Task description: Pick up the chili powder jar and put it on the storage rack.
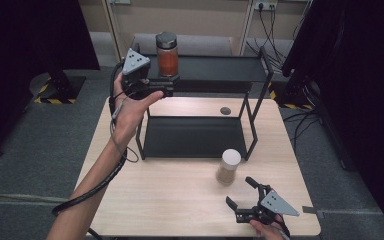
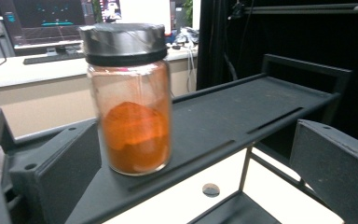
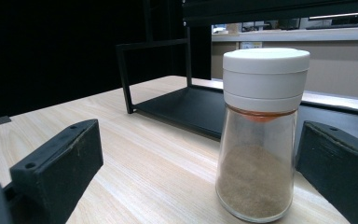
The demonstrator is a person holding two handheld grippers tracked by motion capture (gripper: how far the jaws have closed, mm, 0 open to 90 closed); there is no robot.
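The orange spice jar [image 2: 130,100] is seen upright, lid up, on the rack's top shelf [image 2: 242,109], just ahead of the left hand-held gripper [image 1: 167,85], held level, jaws spread, gripping nothing; the white-capped jar [image 3: 261,135] stands upright on the bench [image 1: 180,195] ahead of the wide-open right hand-held gripper [image 1: 241,192], held low.

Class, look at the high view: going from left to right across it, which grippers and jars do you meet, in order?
Left gripper → black-lidded jar of orange powder → white-capped jar of brown powder → right gripper.

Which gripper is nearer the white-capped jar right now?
Right. The right gripper sits open just in front of the white-capped jar; the left gripper is up at the top shelf.
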